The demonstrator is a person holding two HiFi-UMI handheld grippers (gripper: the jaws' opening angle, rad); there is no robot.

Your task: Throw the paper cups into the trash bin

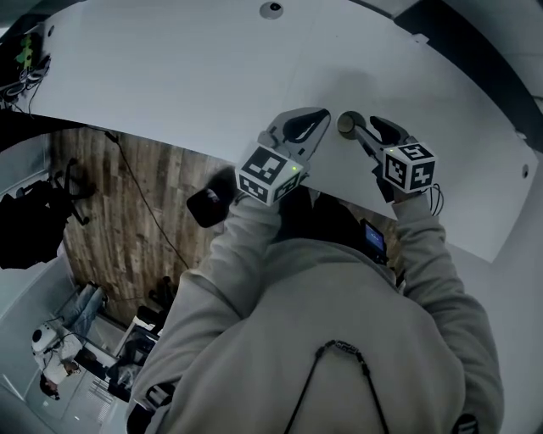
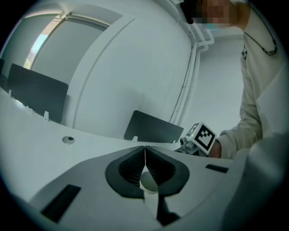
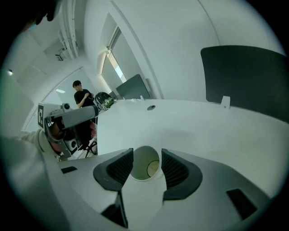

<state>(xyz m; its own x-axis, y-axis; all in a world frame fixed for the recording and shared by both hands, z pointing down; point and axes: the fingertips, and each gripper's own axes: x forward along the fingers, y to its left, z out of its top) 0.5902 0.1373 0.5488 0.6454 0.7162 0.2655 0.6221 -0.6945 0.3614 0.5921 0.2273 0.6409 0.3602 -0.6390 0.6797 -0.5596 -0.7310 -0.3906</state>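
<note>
A white paper cup (image 3: 145, 168) sits on the white table (image 1: 187, 76), its mouth turned toward the right gripper view. My right gripper (image 3: 146, 155) is open, its two dark pads standing on either side of the cup. From the head view the cup (image 1: 347, 125) shows as a small ring at that gripper's (image 1: 356, 129) tips, near the table's front edge. My left gripper (image 2: 145, 152) is shut, tips together, and hangs just left of the right one (image 1: 321, 119). A pale round shape behind its tips is unclear. I see no trash bin.
Dark partition panels (image 3: 246, 76) (image 2: 153, 128) stand on the table's far side, and a round cable hole (image 1: 271, 9) lies further out. The table's front edge runs under both grippers, with wooden floor (image 1: 119, 220) below at the left. A person (image 3: 82, 97) stands in the background.
</note>
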